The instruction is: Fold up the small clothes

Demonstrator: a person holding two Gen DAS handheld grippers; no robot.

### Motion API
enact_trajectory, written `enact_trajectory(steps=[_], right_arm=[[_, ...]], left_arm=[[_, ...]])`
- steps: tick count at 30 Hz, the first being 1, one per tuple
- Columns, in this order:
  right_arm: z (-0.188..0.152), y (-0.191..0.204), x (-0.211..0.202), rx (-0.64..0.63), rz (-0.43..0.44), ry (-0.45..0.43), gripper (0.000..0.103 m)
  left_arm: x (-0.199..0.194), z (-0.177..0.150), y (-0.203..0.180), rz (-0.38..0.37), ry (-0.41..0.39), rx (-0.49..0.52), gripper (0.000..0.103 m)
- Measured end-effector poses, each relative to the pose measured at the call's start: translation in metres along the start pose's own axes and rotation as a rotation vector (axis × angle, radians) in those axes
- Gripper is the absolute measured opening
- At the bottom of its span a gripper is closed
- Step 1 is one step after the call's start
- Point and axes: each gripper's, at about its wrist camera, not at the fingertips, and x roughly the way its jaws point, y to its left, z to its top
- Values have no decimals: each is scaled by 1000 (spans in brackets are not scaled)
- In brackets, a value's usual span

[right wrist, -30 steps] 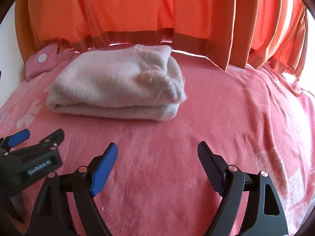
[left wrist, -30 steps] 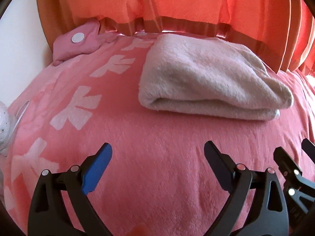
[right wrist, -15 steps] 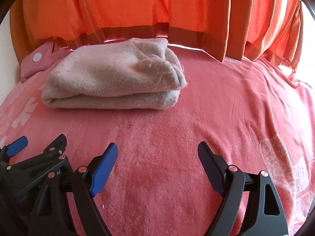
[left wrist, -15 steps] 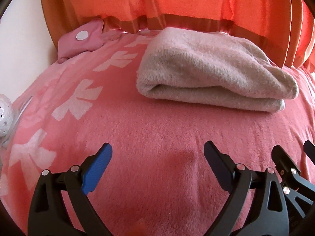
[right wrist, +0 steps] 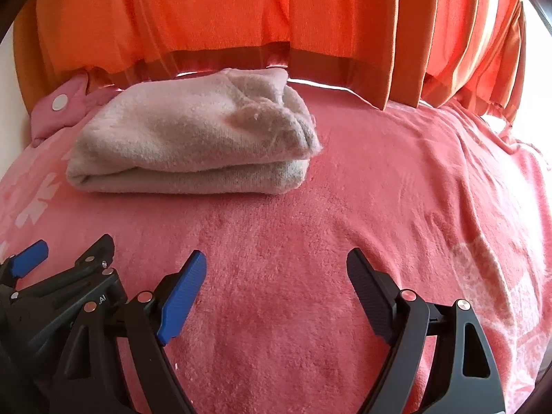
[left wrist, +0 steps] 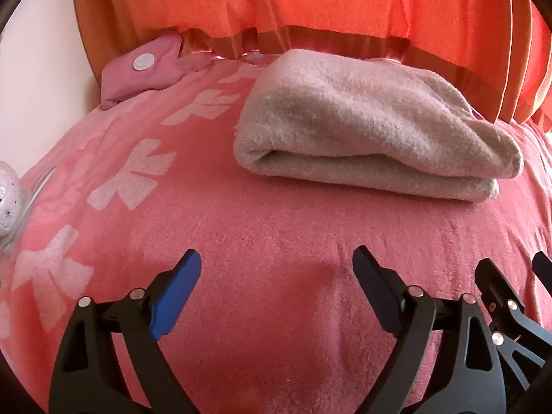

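- My left tongs [left wrist: 276,272] were spread wide with nothing between them, hovering low over the pink blanket [left wrist: 276,227] near the bed's near edge.
- My right tongs [right wrist: 276,276] were spread just as wide and just as bare, close beside the left pair; each pair showed at the edge of the other's view.
- Over the last second both pairs had dropped a little and eased toward the bundle, so it sat larger and lower in both views than it had a moment earlier.
- The folded beige garment [left wrist: 376,127] lay well ahead of both tongs, toward the far edge of the bed, just under the hem of the orange curtain [left wrist: 310,0].
- It had not shifted on the blanket; its layers were stacked flat, with the folded edge facing me and a bunched, slightly lumpy end on its right side [right wrist: 293,120].
- A pink pouch with a white snap [left wrist: 145,65] sat at the far left corner of the bed, apart from the garment.
- I judged the fold itself done, since I held nothing and the bundle kept its shape.
- What might remain was tidying that lumpy right end, or stepping away; I could not tell which from here.
- The plush pile looked soft enough to slump if nudged carelessly.
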Motion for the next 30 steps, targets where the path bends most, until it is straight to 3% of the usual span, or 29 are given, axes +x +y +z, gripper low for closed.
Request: enact_trajectory(steps=[13,19,26,30], right_arm=[[0,-1,0,0,-3,0,81],[-1,1,-2,14,-6,2,81],[-2,1,-2,19,-8,-1,81],[-3,4,-1,18,-23,7,81]], left_arm=[[3,0,1,-27,30,-6,85],[2,-1,2,5,24,-26,95],[0,-2,3,0,19,-30,94],[0,-3,0,9,14,-14,88]])
